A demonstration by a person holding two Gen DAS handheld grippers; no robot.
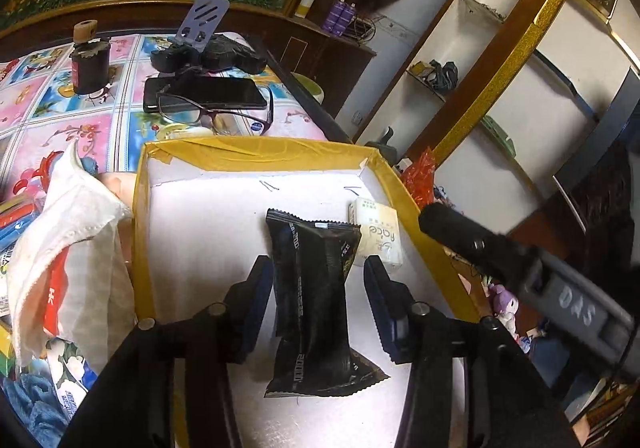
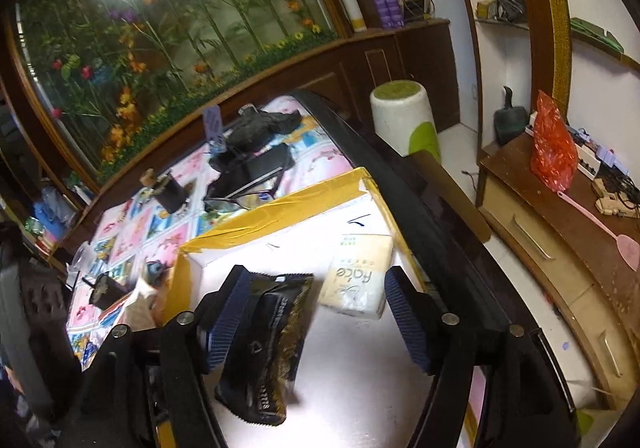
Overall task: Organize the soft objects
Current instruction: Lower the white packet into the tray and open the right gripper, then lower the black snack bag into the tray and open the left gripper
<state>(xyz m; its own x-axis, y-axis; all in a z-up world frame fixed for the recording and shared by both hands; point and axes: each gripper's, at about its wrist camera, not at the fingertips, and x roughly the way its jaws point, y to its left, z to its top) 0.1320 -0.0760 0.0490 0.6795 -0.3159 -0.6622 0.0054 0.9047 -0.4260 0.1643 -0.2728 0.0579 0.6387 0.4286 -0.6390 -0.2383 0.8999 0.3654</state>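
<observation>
Left gripper [image 1: 316,296] stands with its jaws apart around the black packet [image 1: 316,300], pads not pressing, at my frame's centre. Right gripper [image 2: 308,312] is spread wide, the packet by its left pad. Packet and 1 tissue pack [image 1: 380,236] lie inside the yellow-rimmed box [image 1: 256,151].

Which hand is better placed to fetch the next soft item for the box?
Left, probably. Its open tongs have the black packet lying loose between them in the box, and the white cloth lies just outside the box on that side. The right tongs hang over the box by the tissue pack.
</observation>
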